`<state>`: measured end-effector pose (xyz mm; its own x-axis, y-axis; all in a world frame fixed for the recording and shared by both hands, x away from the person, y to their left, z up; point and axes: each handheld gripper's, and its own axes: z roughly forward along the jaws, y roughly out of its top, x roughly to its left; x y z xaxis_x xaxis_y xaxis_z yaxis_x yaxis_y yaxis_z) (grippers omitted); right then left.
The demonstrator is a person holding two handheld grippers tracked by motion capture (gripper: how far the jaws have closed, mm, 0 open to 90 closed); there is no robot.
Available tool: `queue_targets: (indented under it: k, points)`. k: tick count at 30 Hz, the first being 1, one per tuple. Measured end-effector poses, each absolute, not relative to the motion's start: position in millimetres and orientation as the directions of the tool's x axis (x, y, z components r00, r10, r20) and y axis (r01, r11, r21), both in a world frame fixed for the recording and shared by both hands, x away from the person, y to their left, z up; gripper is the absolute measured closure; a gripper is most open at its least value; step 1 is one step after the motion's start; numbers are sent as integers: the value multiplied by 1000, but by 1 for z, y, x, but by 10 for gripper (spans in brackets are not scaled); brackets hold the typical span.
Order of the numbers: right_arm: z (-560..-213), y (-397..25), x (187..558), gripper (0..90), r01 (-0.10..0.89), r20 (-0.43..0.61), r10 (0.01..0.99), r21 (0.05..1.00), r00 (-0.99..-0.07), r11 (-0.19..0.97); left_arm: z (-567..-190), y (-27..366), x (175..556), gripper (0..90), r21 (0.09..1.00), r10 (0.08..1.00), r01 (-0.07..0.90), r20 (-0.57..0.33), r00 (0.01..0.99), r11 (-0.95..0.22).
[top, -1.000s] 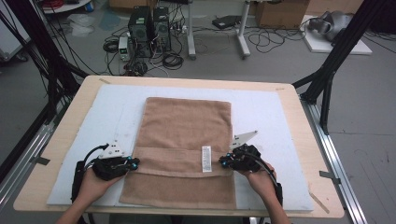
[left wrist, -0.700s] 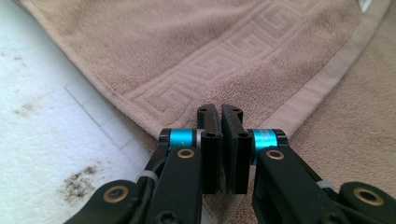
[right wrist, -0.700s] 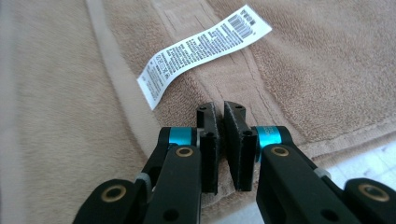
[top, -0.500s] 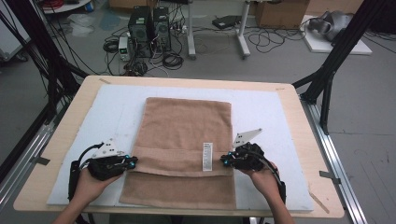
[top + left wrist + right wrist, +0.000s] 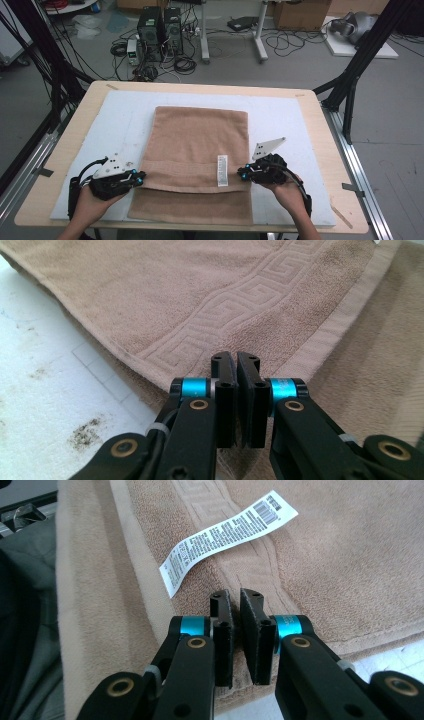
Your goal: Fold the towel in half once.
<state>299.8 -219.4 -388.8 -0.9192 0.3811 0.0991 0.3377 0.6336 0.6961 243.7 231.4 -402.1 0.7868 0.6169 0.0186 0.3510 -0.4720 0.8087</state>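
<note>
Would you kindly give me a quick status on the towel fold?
Both tongs, left and right, shut on the brown towel at its folded edge. Care label facing up. Nothing in the way.

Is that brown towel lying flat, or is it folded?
Folded. The towel has its patterned end doubled over the lower layer, its hem and label on top, with a plain strip showing nearer the person.

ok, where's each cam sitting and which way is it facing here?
High view: fixed above the person's side, looking forward and down on the table; shows both forearms, left gripper, right gripper.
Left gripper view: rides the left gripper, looks along its jaws onto the towel.
Right gripper view: rides the right gripper, looks at the towel's label.
Shared: towel in all three; label in high and right gripper views.
</note>
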Motion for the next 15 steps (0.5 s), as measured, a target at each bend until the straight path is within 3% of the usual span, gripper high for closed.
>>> queue_targets:
  k: [9, 13, 15]
  points:
    - [-379, -223, 280, 841, 301, 75, 357, 711, -931, 635, -397, 234, 217, 862, 822, 611, 332, 24, 791, -463]
    - [-374, -224, 264, 848, 232, 57, 275, 716, -960, 659, -396, 234, 200, 861, 823, 594, 320, 26, 804, -469]
    - [-373, -226, 259, 793, 205, 61, 236, 729, -970, 653, -397, 236, 196, 835, 823, 588, 318, 23, 808, -470]
